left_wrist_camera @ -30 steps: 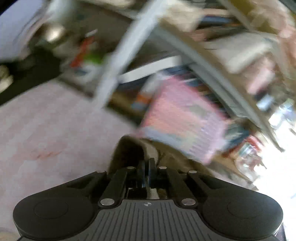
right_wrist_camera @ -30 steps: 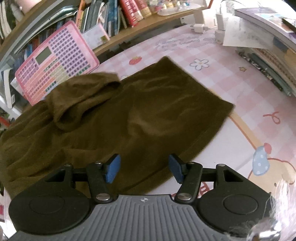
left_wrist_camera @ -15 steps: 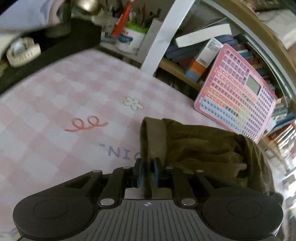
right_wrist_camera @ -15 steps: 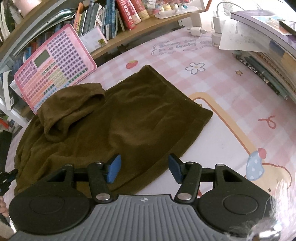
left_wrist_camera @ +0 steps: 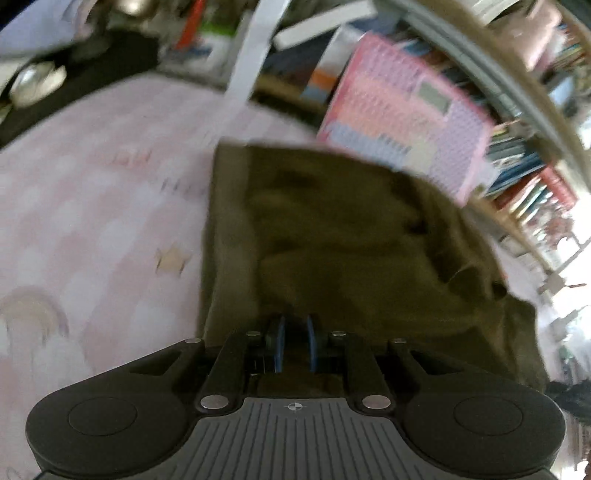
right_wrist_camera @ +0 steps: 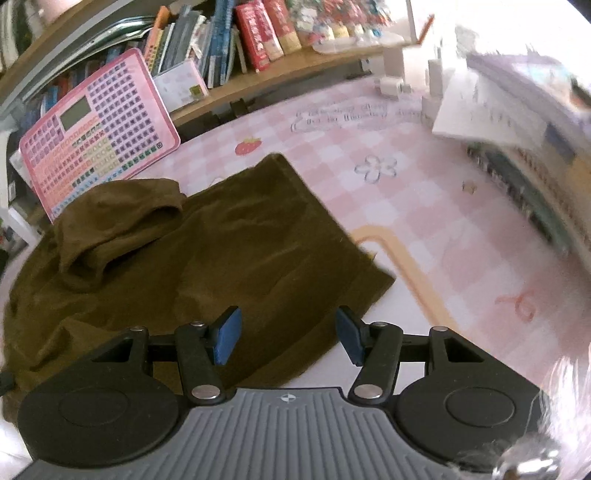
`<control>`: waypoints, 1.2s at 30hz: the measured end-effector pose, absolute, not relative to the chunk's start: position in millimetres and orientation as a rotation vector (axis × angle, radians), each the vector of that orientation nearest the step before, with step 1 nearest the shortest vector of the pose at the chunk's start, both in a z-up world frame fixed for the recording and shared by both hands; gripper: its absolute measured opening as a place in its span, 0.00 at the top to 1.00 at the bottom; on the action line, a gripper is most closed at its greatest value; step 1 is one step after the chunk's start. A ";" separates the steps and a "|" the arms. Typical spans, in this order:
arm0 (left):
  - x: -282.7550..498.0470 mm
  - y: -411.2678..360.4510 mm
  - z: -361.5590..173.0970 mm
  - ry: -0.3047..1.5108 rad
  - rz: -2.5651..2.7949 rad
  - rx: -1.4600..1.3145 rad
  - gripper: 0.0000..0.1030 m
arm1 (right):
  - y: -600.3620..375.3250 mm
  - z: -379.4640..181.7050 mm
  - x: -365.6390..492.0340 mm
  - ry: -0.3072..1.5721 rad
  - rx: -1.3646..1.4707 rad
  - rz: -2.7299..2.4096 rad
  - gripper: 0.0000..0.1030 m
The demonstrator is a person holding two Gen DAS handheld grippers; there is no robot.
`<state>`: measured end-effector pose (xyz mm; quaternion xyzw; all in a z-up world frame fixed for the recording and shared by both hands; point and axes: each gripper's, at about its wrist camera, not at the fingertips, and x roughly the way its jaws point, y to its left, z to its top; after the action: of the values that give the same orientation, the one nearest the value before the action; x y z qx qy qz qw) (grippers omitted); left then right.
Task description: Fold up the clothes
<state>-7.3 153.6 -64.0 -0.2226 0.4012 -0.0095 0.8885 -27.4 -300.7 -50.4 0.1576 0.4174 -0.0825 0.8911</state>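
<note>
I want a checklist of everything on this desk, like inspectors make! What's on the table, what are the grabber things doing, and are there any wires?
Surface: pink checked desk mat with a strawberry, flower and star printed on it.
Job's things: brown garment spread on the mat, one part bunched up on top at its far left.
Clutter: pink toy keyboard tablet leaning on the shelf; white chargers at the back; a stack of books and papers on the right.
Grippers: left gripper nearly closed, with brown cloth between its fingers; right gripper open above the garment's near edge, holding nothing.
Cables: nothing seen clearly.
Surroundings: bookshelf full of books behind the desk.
</note>
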 end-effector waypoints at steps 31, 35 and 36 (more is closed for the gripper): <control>-52.4 234.0 -70.5 0.843 0.068 -0.472 0.95 | -221.1 -59.8 -83.3 0.903 0.057 -0.009 0.95; -46.2 228.1 -66.5 0.876 0.013 -0.419 0.95 | -213.8 -22.0 -96.4 0.754 0.039 -0.082 0.96; -45.5 227.1 -66.2 0.881 -0.009 -0.411 0.95 | -210.8 -5.9 -101.1 0.700 0.022 -0.090 0.96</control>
<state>-45.5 227.1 -66.2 -0.1975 0.4234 -0.0042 0.8841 -101.1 -210.8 -5.9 0.0107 0.3428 -0.0441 0.9383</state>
